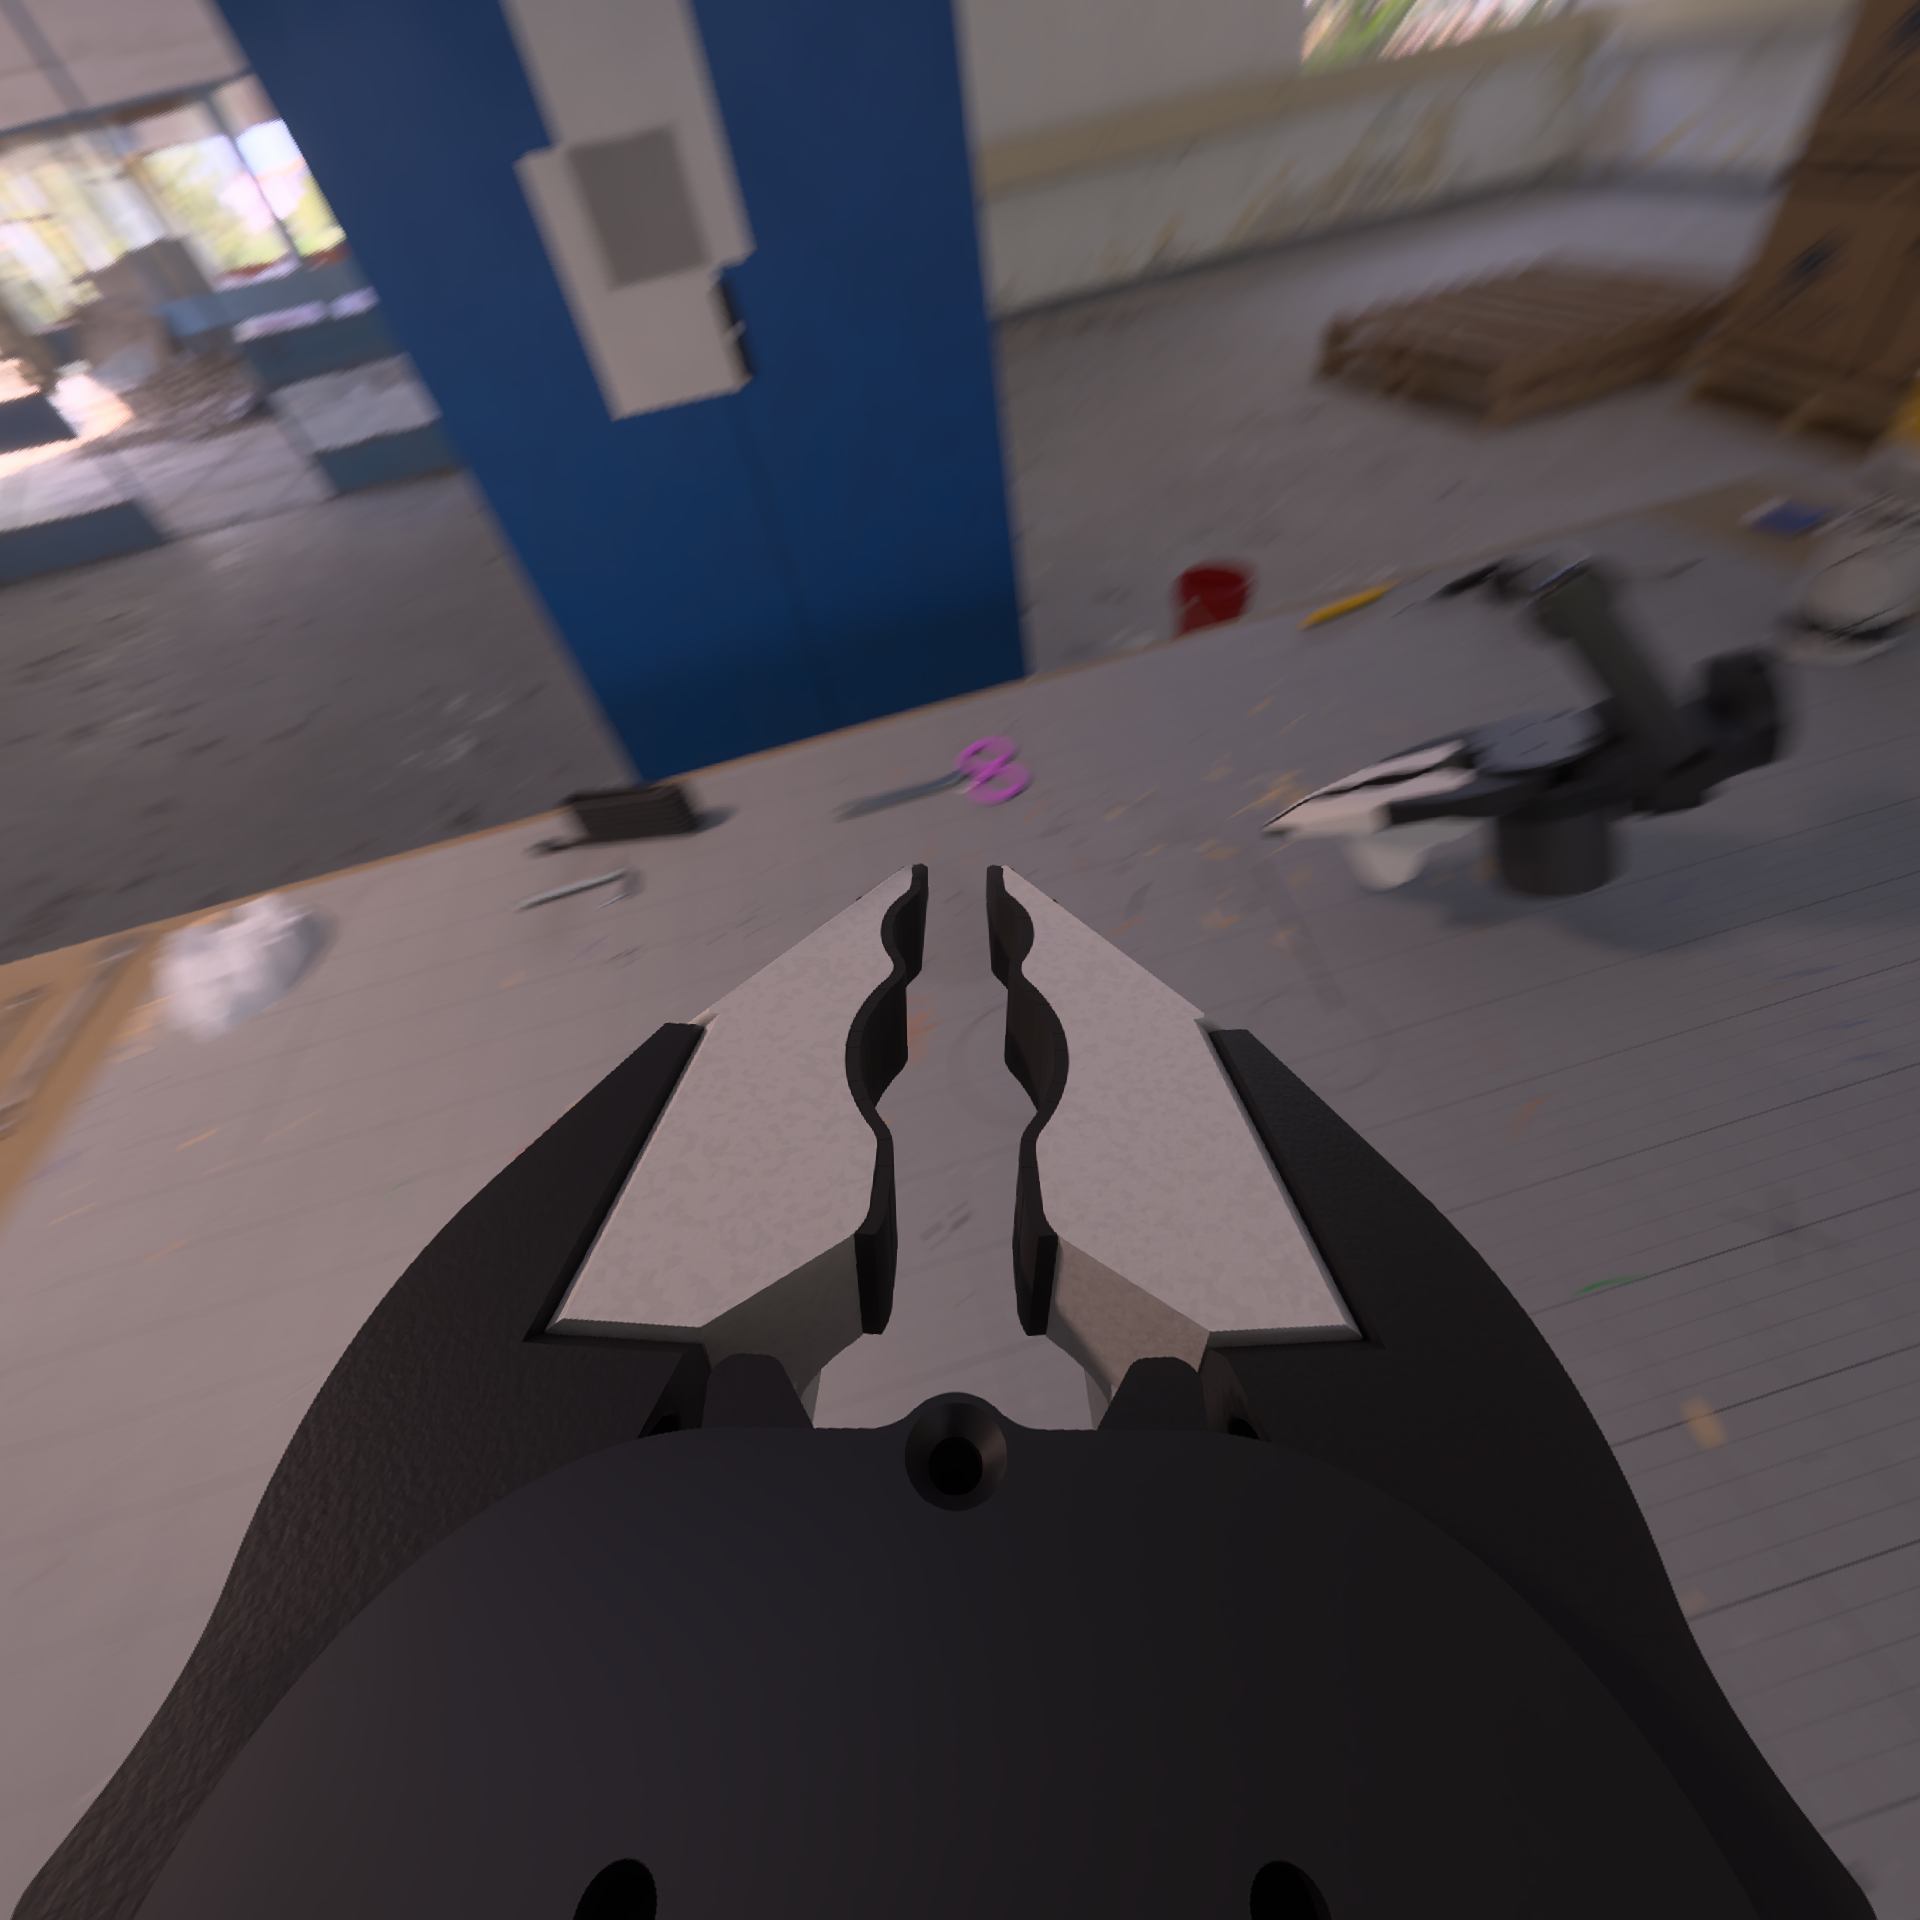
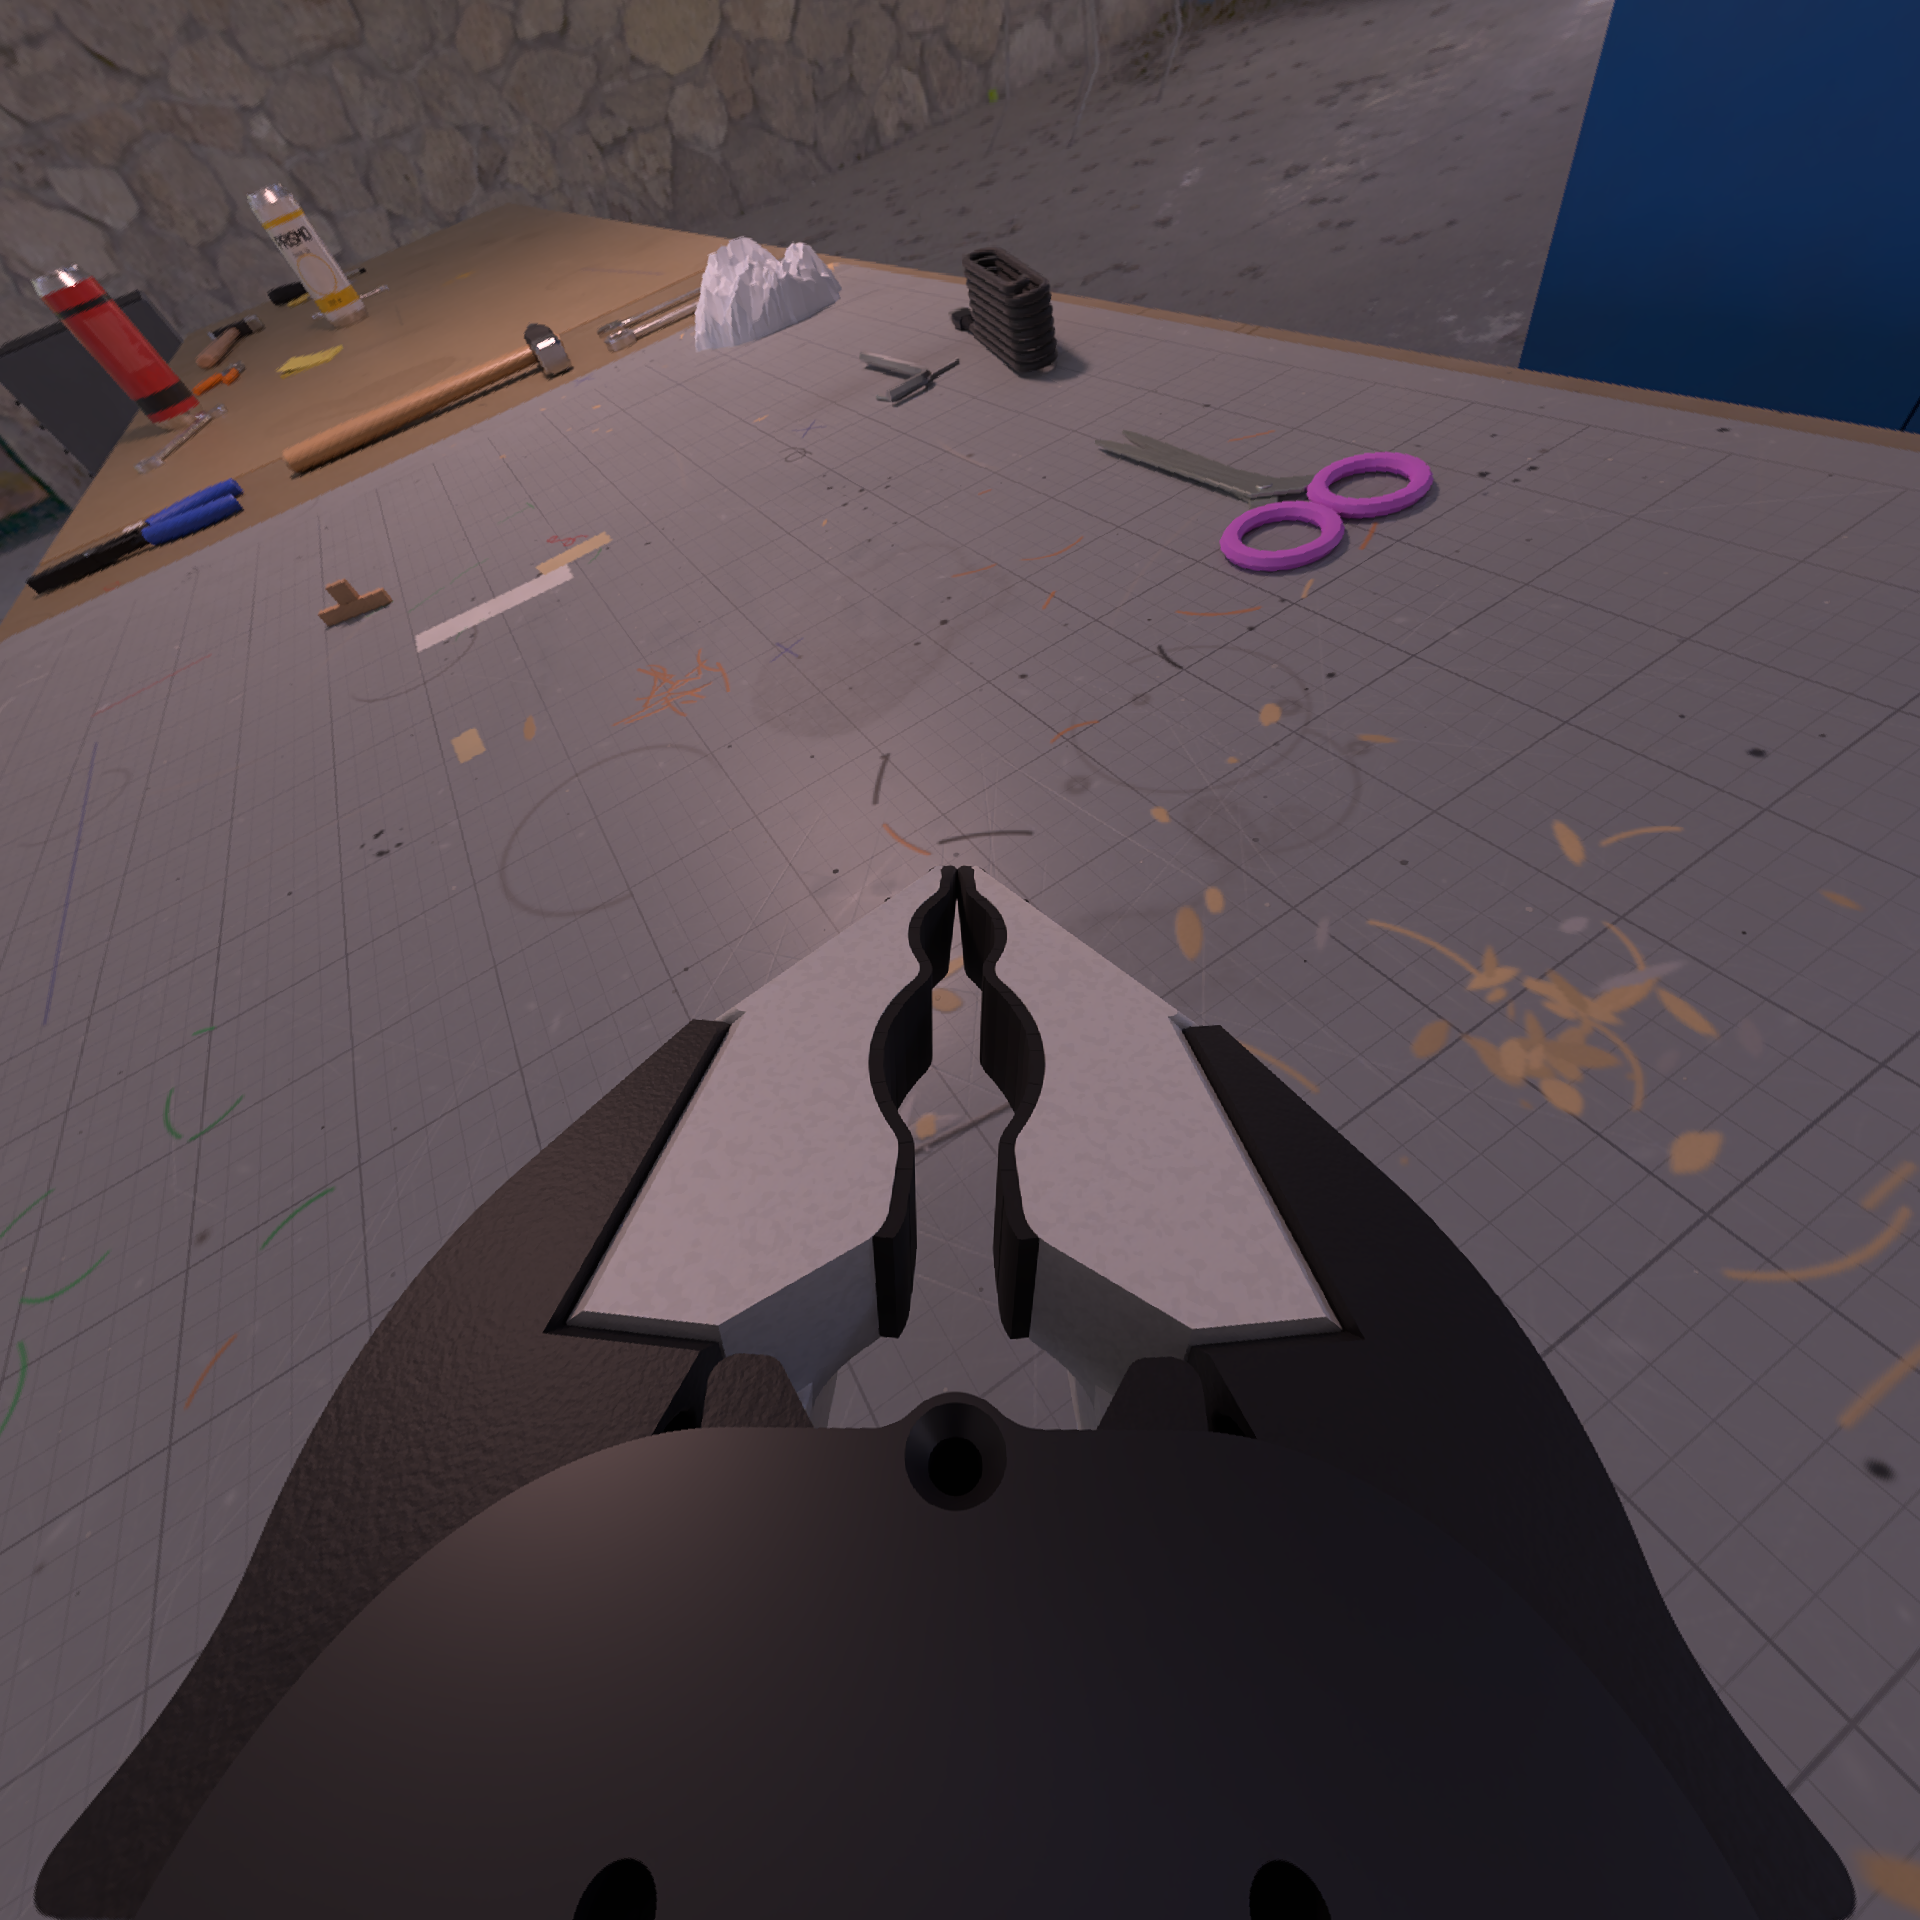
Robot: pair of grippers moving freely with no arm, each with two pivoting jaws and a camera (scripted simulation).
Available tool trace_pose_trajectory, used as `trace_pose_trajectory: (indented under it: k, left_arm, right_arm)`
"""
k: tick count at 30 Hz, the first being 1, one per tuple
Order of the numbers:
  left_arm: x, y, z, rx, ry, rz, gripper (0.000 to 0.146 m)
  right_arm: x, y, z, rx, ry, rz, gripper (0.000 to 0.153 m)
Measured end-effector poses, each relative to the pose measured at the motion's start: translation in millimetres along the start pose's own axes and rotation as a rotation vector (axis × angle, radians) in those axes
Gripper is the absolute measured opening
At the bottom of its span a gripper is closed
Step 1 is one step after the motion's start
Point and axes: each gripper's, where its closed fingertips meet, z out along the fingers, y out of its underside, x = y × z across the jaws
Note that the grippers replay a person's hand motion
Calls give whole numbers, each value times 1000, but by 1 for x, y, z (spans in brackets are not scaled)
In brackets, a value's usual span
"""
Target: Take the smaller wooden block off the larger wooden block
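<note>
Two wooden blocks (image 2: 353,603) stacked, upper left of frame; untouched.
My right gripper (image 2: 956,878) is closed, left gripper (image 1: 956,878) slightly parted, both empty: spread wide, approach level.

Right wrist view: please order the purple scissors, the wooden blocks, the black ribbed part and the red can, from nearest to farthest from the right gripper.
From the right gripper:
1. purple scissors, ahead to the right
2. wooden blocks, ahead to the left
3. black ribbed part, far ahead, near the table edge
4. red can, far left corner
</note>
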Motion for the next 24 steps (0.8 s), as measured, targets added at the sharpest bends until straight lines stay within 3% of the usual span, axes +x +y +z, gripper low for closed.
trace_pose_trajectory:
  k: [5,9,13,20,24]
  left_arm:
    - [-110,41,-27,-332,-179,63,19]
    - [-189,115,-14,-593,-141,-6,31]
    - [-258,201,8,-863,-152,-111,33]
    - [-296,289,51,-1113,80,7,34]
    - [-290,308,67,-1153,171,-58,34]
  right_arm:
    - [-3,3,1,-18,-11,-26,0]
    - [-5,4,2,-28,-4,-53,0]
    - [-8,6,3,-39,8,-92,0]
    - [-11,10,7,-72,29,-151,0]
    - [-11,12,8,-89,36,-170,0]
